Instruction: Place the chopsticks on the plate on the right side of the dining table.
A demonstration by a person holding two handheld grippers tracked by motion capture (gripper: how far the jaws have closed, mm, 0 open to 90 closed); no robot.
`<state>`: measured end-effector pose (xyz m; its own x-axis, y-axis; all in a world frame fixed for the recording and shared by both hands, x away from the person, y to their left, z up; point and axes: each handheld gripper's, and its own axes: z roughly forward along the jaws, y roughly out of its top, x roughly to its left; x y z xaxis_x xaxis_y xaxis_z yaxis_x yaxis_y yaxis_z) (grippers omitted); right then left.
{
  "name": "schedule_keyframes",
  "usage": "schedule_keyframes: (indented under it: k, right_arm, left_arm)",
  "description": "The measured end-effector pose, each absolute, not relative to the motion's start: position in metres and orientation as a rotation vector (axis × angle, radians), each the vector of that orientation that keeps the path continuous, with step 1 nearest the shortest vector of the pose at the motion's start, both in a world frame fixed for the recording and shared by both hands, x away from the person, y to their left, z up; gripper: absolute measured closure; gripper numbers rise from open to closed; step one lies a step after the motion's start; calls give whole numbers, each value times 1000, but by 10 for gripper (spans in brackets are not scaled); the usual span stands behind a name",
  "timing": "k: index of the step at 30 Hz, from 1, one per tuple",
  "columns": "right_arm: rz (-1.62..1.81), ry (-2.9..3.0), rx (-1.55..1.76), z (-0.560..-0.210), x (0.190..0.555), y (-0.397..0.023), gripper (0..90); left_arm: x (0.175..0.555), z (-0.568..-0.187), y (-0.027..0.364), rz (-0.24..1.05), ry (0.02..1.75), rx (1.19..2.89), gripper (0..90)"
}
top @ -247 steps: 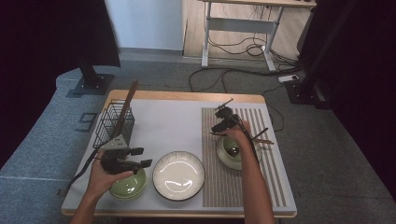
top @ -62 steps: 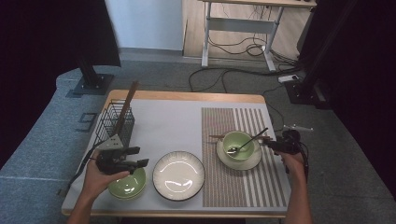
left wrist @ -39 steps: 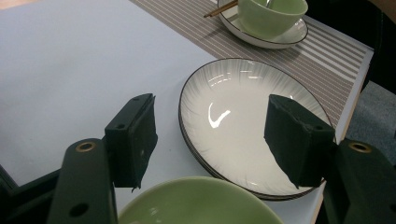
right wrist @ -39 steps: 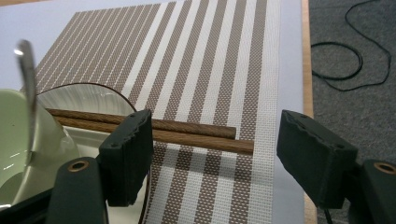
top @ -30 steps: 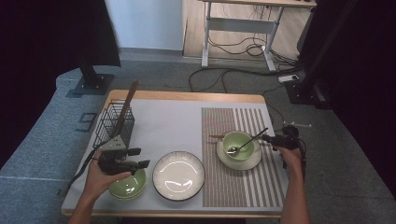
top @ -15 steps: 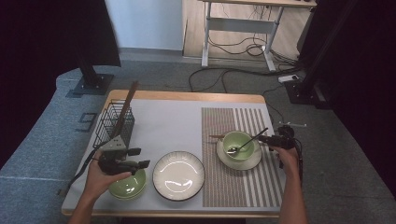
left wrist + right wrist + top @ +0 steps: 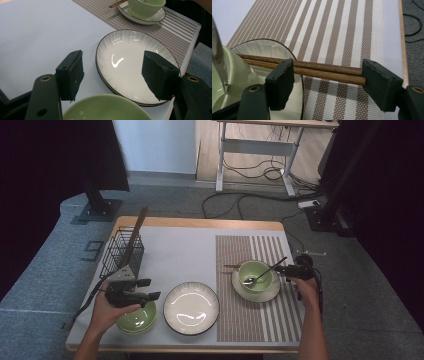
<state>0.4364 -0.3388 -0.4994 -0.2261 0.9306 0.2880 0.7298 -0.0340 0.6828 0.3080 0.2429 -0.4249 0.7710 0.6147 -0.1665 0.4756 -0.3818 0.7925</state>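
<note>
Our jaws stand apart on both sides, gripping nothing. Starting at the left, the wire basket [image 7: 122,251] sits near the table's [image 7: 175,245] far left edge with a long dark stick leaning out of it. Just in front of it our left gripper [image 7: 145,290] hovers over a green bowl [image 7: 136,319] at the near left corner, its pads [image 7: 72,75] wide open above the bowl's rim, with the white plate [image 7: 135,65] lying beyond them. That plate [image 7: 191,307] rests just beside the bowl, near the table's middle. Further right, on the striped mat [image 7: 260,285], a second green bowl [image 7: 255,275] stands on a saucer [image 7: 256,287], and a spoon [image 7: 265,271] leans in it, handle pointing up to the right. At the far right our right gripper [image 7: 280,269] is level at the saucer's edge. Its open pads [image 7: 283,82] flank a pair of brown chopsticks [image 7: 312,68], which lie across the saucer rim and onto the mat, one end close against the right pad.
</note>
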Motion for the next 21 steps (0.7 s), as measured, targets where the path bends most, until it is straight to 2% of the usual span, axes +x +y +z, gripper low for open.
schedule_keyframes:
  k: [21]
  right_arm:
    - [1096,2030,1735,-503,438,-329,276]
  left_arm:
    - [308,-425,243,184,816,2054,339]
